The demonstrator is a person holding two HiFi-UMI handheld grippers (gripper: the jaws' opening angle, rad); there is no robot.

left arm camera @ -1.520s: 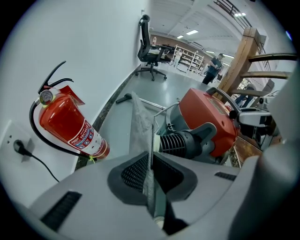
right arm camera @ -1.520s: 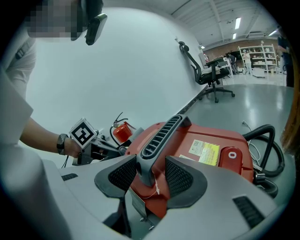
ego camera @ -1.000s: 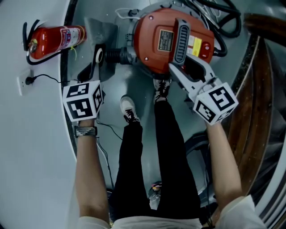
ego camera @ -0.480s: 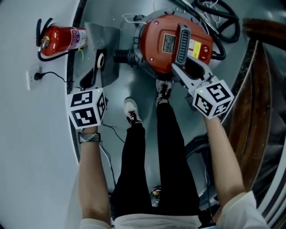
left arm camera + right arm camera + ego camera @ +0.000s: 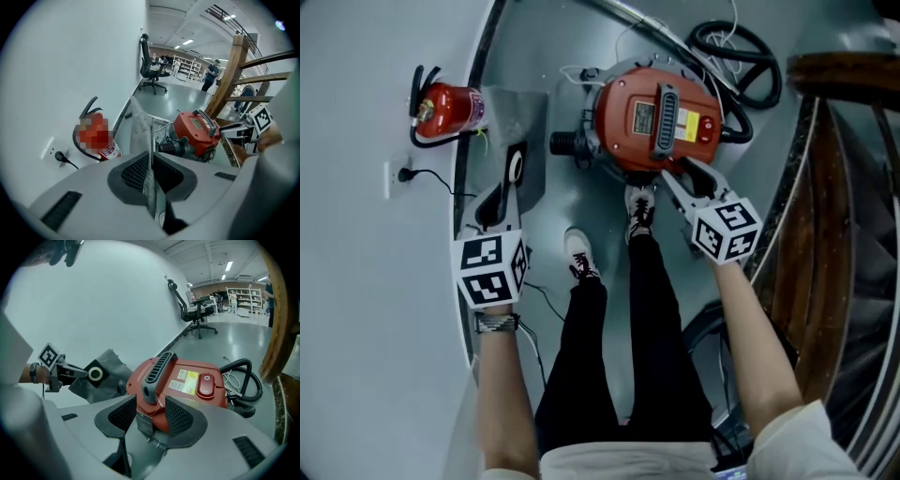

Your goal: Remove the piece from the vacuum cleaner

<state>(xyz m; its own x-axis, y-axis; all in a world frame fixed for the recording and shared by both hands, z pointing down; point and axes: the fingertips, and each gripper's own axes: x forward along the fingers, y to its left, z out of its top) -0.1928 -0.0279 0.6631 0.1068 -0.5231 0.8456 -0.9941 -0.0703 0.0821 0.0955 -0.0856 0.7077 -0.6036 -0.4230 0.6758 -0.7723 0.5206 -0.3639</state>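
Grey fabric dust bag with a black card collar: it hangs from the left gripper, to the left of the round red vacuum cleaner and apparently clear of its inlet stub. Whether its lower edge touches the grey floor cannot be told.

1. Handling. Judged light and limp. The cloth folds and sags under its own weight, while the collar looks stiff and flat. Take hold at the collar or at the cloth edge just beside it. Thin cloth may tear or spill dust if tugged.
2. Appearance. Creased, dull grey sheet. The collar carries 1 white ring round its opening.
3. Left fingers: clenched on a thin edge of the bag.
4. Right gripper: fingers released and apart, holding nothing, aimed at the cleaner's near rim.
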